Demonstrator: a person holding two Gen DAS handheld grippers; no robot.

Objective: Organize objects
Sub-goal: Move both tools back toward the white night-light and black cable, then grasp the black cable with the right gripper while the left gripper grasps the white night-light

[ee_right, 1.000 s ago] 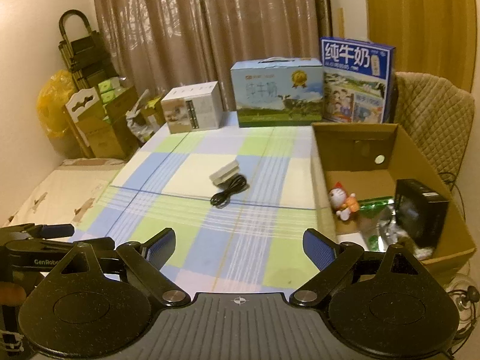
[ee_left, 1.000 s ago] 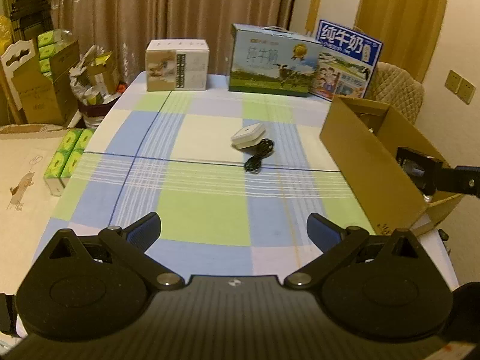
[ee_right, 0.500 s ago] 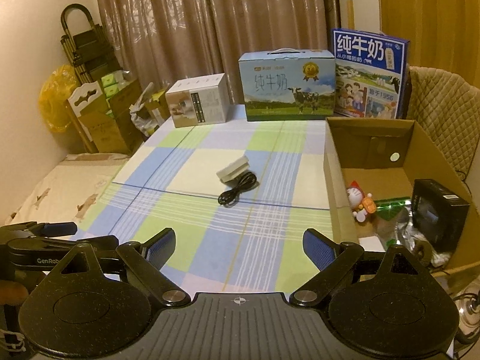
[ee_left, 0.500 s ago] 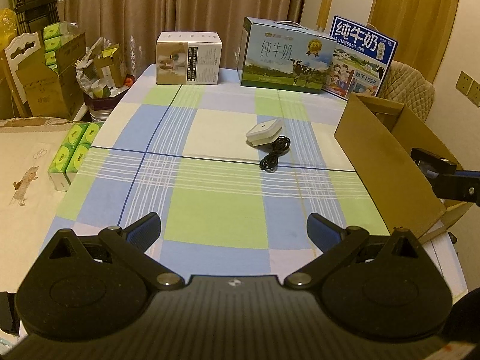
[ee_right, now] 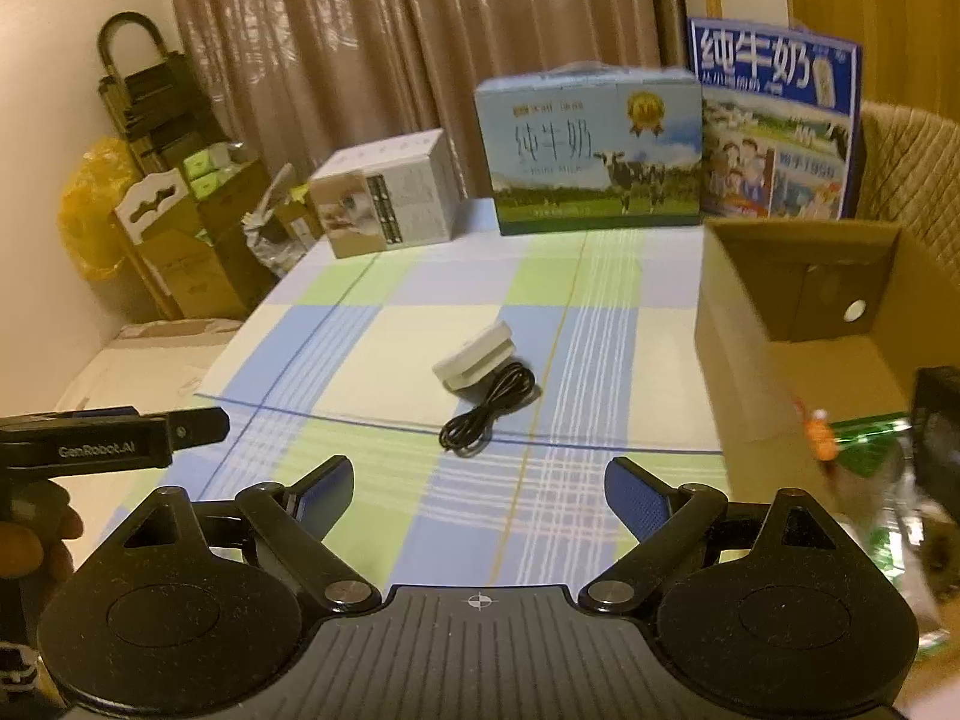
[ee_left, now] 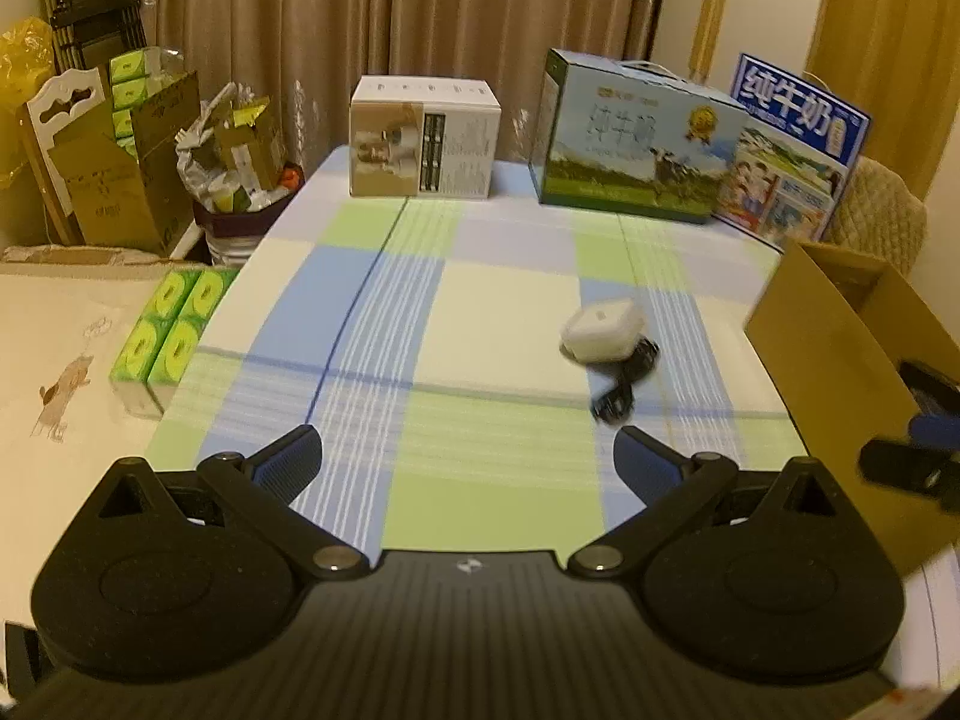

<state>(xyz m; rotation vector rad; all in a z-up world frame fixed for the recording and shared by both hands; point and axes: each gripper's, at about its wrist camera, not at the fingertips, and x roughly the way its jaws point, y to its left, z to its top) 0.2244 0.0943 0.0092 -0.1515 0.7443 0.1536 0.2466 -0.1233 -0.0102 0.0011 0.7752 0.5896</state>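
Nearest, the left hand-held gripper (ee_left: 468, 461) and the right hand-held gripper (ee_right: 479, 487) both hang above the checked blue, green and white desk (ee_right: 384, 336) with jaws spread wide, nothing between them. The right view alone shows "GenRobot.AI" on the left tool. Mid-desk, a white square plastic charger (ee_right: 474, 356) touches its coiled black cable (ee_right: 487, 409); the open brown cardboard box (ee_right: 798, 306) stands at the desk's right. Farthest, the blue milk carton (ee_right: 591, 150) reads "纯牛奶".
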